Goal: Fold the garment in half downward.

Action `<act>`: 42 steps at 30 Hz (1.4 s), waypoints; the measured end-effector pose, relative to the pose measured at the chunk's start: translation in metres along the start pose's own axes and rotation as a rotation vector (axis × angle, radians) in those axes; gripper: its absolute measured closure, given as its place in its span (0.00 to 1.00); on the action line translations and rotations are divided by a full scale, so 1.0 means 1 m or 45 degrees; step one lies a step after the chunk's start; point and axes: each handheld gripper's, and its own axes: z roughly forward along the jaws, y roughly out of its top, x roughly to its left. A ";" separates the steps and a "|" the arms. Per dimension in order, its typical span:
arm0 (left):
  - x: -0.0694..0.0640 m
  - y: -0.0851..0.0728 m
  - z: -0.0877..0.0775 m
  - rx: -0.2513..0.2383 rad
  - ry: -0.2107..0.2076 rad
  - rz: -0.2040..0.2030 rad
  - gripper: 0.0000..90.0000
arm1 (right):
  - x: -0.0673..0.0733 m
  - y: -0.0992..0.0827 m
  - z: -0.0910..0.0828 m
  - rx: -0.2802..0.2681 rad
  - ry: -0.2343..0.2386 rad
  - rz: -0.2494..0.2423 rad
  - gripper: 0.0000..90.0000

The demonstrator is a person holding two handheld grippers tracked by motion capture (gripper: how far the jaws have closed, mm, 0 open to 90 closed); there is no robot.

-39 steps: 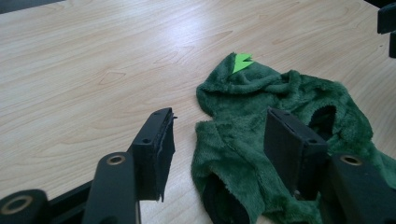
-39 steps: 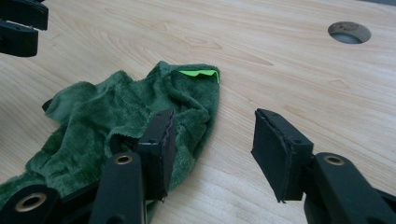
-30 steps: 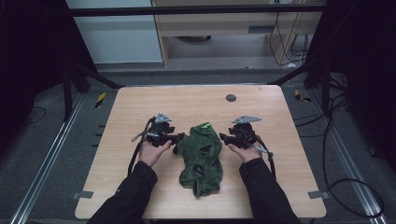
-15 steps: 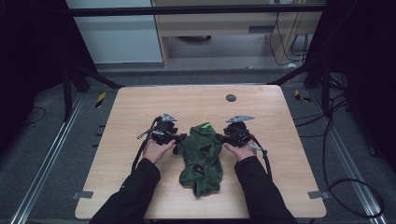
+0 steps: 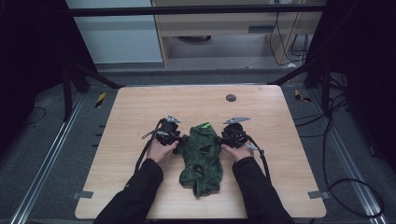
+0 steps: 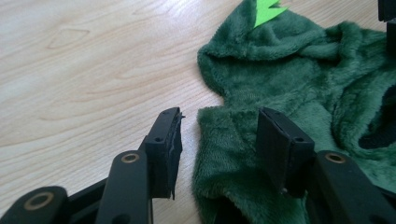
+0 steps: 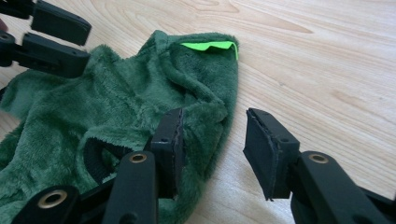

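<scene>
A green fleece garment [image 5: 201,156] lies crumpled on the wooden bench [image 5: 140,107], near the middle and toward the person's edge. In the high view its long axis runs from the near edge to the far side, tilted slightly. The hooded end points away from the person and carries a bright green spike [image 5: 205,125]. The narrower end points toward the near edge.

The left tool [image 5: 180,139] sits at the garment's left edge, held in the left hand [image 5: 161,150]. In the left gripper view its jaws stand apart. The fleece edge [image 6: 219,154] lies between them, nearer the right jaw. The left jaw rests over bare wood. The jaws are not clamped on the fabric.

The right tool [image 5: 223,138] sits at the garment's right edge, held in the right hand [image 5: 239,151]. In the right gripper view its jaws stand apart. One jaw is over the fleece [image 7: 116,112], and the other is over bare wood just beside the fabric edge. The spike [image 7: 209,46] lies ahead of the jaws at the far fold.

Both tools face each other across the upper part of the garment. A cable [image 5: 142,156] trails from the left tool toward the person. A small dark disc [image 5: 230,98] lies on the bench, well apart from the garment, toward the far edge.
</scene>
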 end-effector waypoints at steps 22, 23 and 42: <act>-0.006 -0.003 0.013 0.064 -0.011 -0.003 0.75 | 0.004 -0.007 0.017 0.096 0.035 -0.007 0.80; -0.006 -0.003 0.013 0.065 -0.010 -0.003 0.77 | 0.004 -0.007 0.017 0.099 0.035 -0.006 0.81; -0.009 0.002 0.004 0.081 -0.023 0.023 0.92 | 0.009 -0.002 0.013 0.096 0.047 -0.020 0.93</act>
